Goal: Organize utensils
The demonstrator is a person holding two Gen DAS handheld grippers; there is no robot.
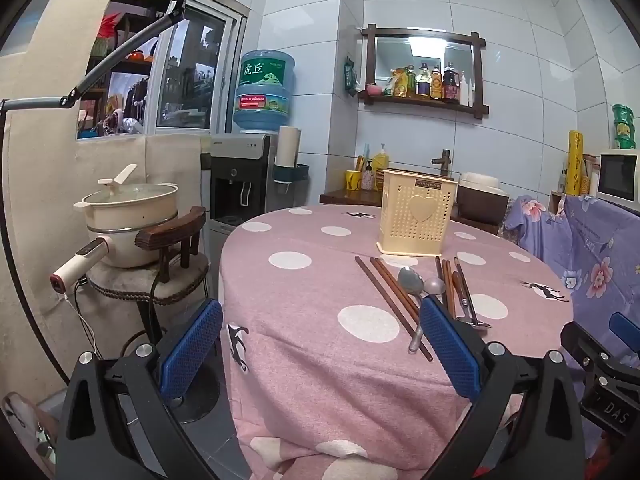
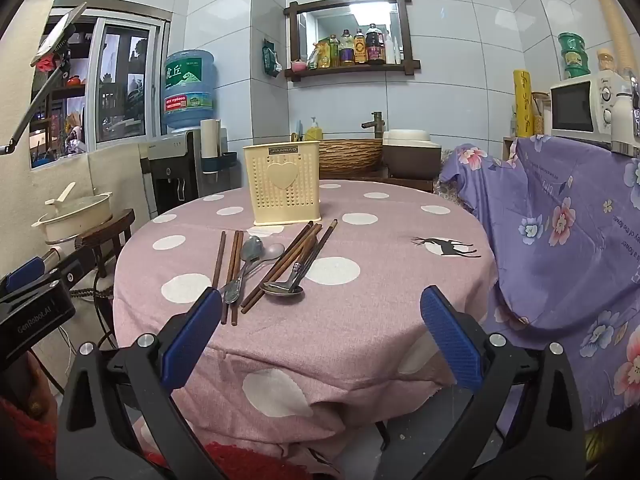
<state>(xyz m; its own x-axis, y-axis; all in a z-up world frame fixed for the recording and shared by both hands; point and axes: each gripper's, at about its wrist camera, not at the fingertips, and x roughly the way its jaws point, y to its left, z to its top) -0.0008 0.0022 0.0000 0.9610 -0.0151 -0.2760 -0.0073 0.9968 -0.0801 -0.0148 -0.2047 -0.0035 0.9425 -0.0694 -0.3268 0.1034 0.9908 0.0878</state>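
Observation:
A cream perforated utensil holder (image 1: 416, 216) (image 2: 283, 189) stands upright at the back of the round table. In front of it lie several brown chopsticks (image 1: 390, 294) (image 2: 230, 268) and metal spoons (image 1: 414, 284) (image 2: 250, 258), with another spoon (image 2: 280, 288) and more chopsticks (image 2: 286, 260) to the right. My left gripper (image 1: 320, 344) is open and empty, at the table's near left edge. My right gripper (image 2: 320, 332) is open and empty, above the near edge, short of the utensils.
The table has a pink polka-dot cloth (image 2: 360, 320). A chair with a cream pot (image 1: 128, 216) stands at the left. A purple flowered cover (image 2: 560, 220) lies to the right, under a microwave (image 2: 584, 108). A water dispenser (image 1: 244, 176) and sink (image 2: 352, 152) are behind.

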